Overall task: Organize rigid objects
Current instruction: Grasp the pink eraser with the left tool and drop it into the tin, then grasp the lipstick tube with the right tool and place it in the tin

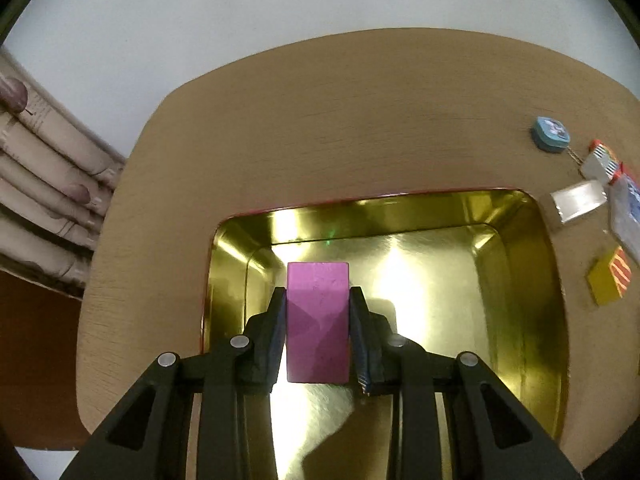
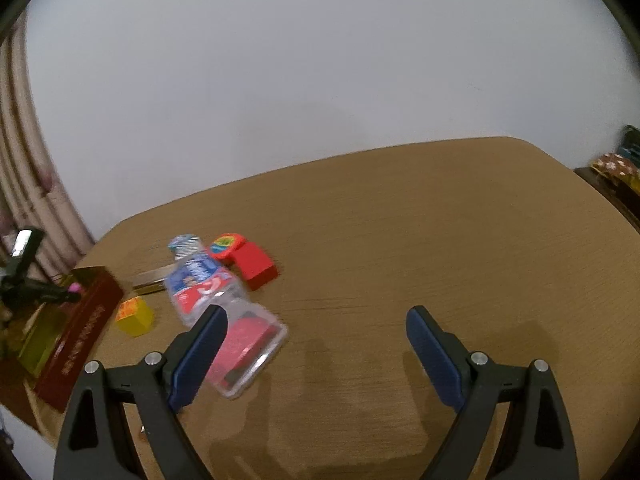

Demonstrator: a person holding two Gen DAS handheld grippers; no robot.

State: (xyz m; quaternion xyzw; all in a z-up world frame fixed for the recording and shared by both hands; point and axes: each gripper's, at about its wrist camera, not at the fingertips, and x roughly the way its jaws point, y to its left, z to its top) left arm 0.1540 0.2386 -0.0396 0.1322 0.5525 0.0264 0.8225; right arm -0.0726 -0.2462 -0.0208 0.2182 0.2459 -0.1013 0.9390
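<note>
My left gripper [image 1: 318,292] is shut on a pink rectangular block [image 1: 316,320], pinched at both sides by the pads. It hangs over the left part of an open gold tin [image 1: 520,220] whose shiny floor is bare. The right wrist view shows the same tin from outside as a dark red wall with gold lettering [image 2: 80,332], and the pink block [image 2: 75,289] above it. My right gripper [image 2: 315,311] stands open above bare table, nothing between its fingers. A clear plastic case with a red insert [image 2: 248,344] lies just past its left finger.
On the brown table [image 2: 400,240] right of the tin lie a yellow block [image 2: 134,316], a blue-and-red packet [image 2: 196,276], a red block [image 2: 258,266] and a round red piece with a coloured top [image 2: 226,246]. A blue hexagonal tin [image 1: 551,134] sits further back. Curtains [image 1: 48,168] hang at left.
</note>
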